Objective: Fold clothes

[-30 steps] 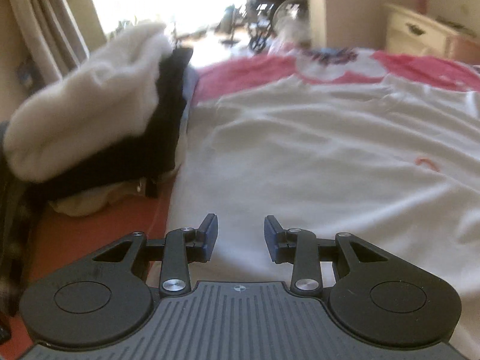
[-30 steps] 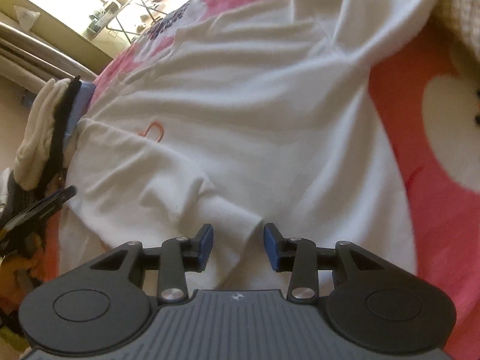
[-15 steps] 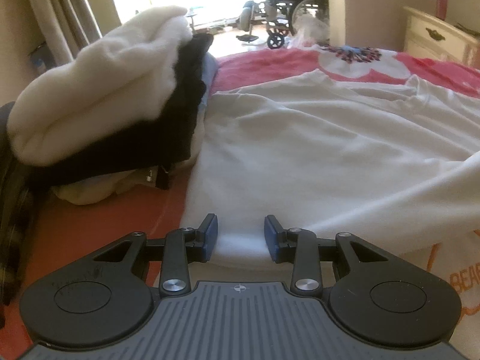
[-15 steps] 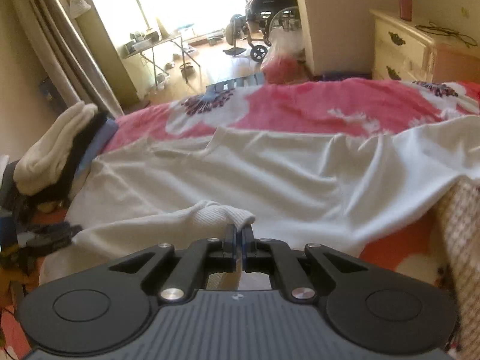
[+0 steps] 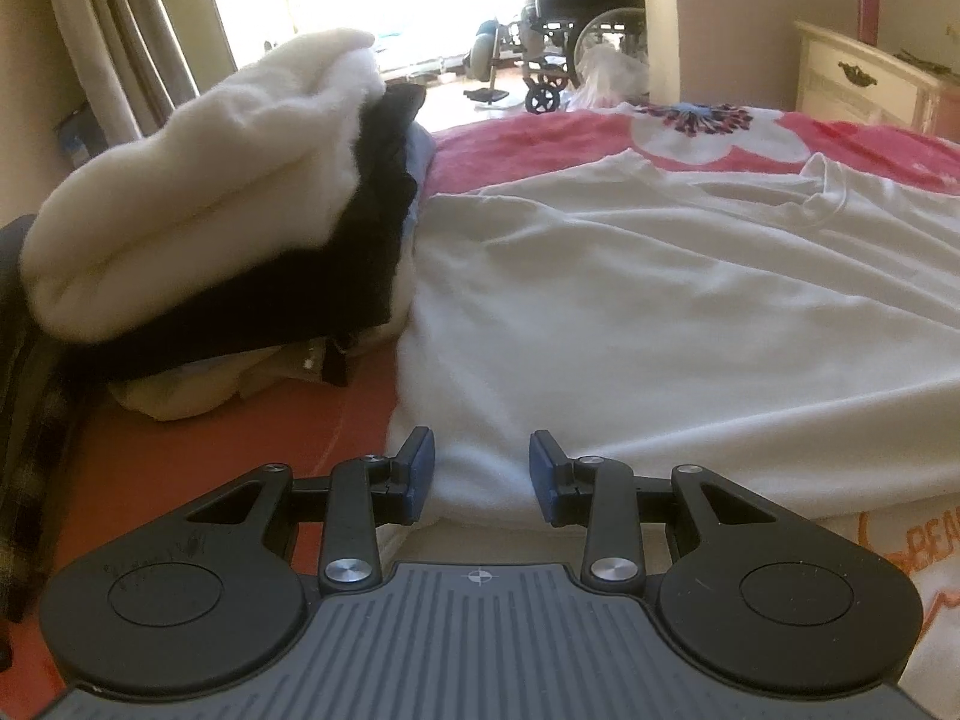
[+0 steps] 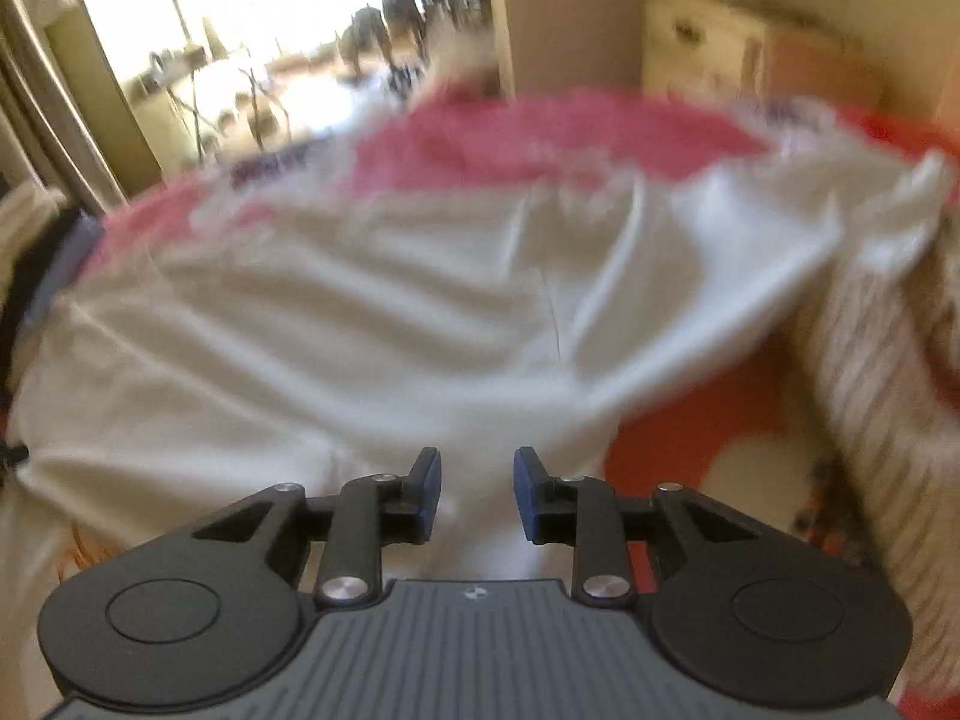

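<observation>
Left wrist view: my left gripper (image 5: 480,471) sits low centre, jaws apart, with the folded edge of the white shirt (image 5: 660,300) lying between the pads; I can't see them pressing it. The shirt spreads across the middle and right of the frame on the red bedspread (image 5: 540,138). A stack (image 5: 228,204) of folded clothes leans at upper left, just beside the shirt's edge.

Right wrist view: the frame is blurred. My right gripper (image 6: 477,492) is bottom centre, jaws opening, white cloth showing between them but not pinched. The shirt fills the middle.

Risks, as I judge them: the loose fold may spring back once released, and a sideways sweep on the left could topple the leaning stack onto the shirt.
</observation>
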`<action>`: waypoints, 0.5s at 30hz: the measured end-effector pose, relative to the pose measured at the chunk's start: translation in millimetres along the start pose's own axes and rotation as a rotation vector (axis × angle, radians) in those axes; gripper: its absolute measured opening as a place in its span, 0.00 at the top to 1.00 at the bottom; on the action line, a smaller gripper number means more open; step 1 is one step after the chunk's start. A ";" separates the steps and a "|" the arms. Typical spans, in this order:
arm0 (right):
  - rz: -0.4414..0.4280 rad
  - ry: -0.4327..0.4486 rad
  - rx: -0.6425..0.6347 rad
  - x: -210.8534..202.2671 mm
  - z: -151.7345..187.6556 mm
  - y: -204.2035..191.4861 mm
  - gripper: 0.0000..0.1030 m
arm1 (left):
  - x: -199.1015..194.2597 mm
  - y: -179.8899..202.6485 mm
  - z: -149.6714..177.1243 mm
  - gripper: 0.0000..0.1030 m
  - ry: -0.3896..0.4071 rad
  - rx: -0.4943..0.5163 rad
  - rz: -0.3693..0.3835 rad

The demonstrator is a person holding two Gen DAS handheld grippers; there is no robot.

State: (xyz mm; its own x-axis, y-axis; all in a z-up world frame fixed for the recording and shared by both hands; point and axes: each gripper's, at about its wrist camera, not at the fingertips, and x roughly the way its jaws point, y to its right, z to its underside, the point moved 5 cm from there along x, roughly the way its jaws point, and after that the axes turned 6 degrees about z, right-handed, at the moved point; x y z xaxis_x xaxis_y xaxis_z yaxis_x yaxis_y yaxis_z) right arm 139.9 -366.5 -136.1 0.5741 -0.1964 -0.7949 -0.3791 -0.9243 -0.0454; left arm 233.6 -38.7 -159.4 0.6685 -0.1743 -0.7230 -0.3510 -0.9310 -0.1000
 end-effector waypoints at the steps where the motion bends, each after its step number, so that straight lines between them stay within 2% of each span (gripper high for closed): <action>1: -0.027 0.021 -0.026 -4.7 -6.1 -5.9 0.71 | -3.9 -1.3 1.6 0.66 -0.002 0.001 0.009; 4: -0.118 0.066 -0.138 -12.6 -18.4 -38.1 0.71 | -19.4 -3.7 7.9 0.66 0.003 0.022 0.034; 8: -0.212 0.050 -0.235 -8.7 -13.2 -84.3 0.71 | -36.7 0.6 20.9 0.66 0.018 0.132 0.041; 12: -0.266 0.019 -0.313 -6.2 4.2 -123.2 0.71 | -29.4 8.1 28.1 0.67 0.030 0.271 -0.008; 14: -0.280 0.003 -0.331 -5.0 10.8 -136.2 0.71 | -23.0 8.6 27.5 0.67 0.037 0.288 -0.021; 15: -0.293 -0.006 -0.338 -4.3 13.3 -140.8 0.72 | -20.0 8.5 27.1 0.72 0.042 0.293 -0.026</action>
State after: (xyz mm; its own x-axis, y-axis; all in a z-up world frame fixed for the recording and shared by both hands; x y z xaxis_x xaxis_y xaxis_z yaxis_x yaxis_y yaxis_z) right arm 181.1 -231.2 -134.4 0.6171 0.0903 -0.7817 0.0576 -0.9959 -0.0696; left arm 199.5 -34.4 -164.3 0.7040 -0.1702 -0.6895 -0.5035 -0.8044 -0.3154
